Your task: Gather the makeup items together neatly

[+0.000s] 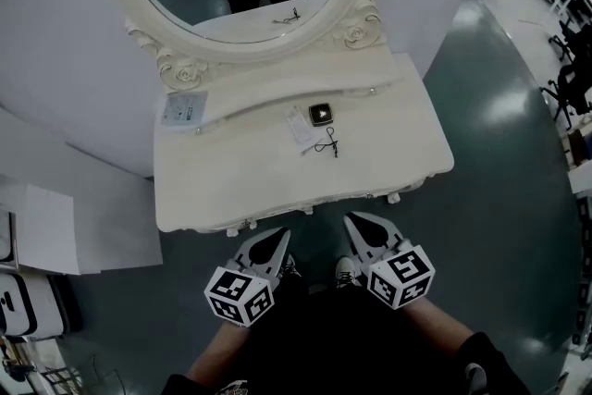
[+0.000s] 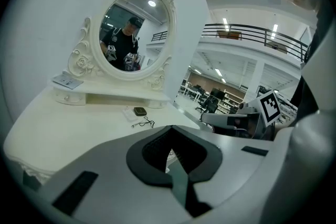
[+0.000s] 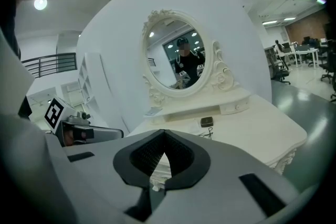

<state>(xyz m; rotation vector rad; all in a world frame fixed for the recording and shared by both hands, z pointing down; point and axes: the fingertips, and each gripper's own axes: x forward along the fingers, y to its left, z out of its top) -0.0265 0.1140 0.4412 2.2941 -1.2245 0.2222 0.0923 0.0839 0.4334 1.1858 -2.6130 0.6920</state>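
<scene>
Cream-white lacquer covers the table (image 1: 231,180) in front of you, and an oval mirror (image 1: 310,6) in a carved frame stands at its back; the makeup items lie right of the middle of the top, well away from both of your tools. A small black compact (image 1: 320,114) sits closest to the raised shelf (image 1: 277,83) under the mirror; a flat white sachet (image 1: 301,130) lies just beside it on the left, reaching toward you; a thin black wiry item (image 1: 328,143) lies at the sachet's near end, and whether the two touch cannot be told. A pale flat packet (image 1: 184,108) rests apart from these, on the left end of the shelf.

Your left hand-held gripper (image 1: 280,236) hangs short of the table's front edge, over the grey-green floor (image 1: 499,199); its jaws are pressed together with nothing between them. Your right hand-held gripper (image 1: 353,221) hangs just beside it, also off the table; its jaws are closed and hold nothing. Both point toward the table, tilted slightly downward; neither touches the table or any item.
</scene>
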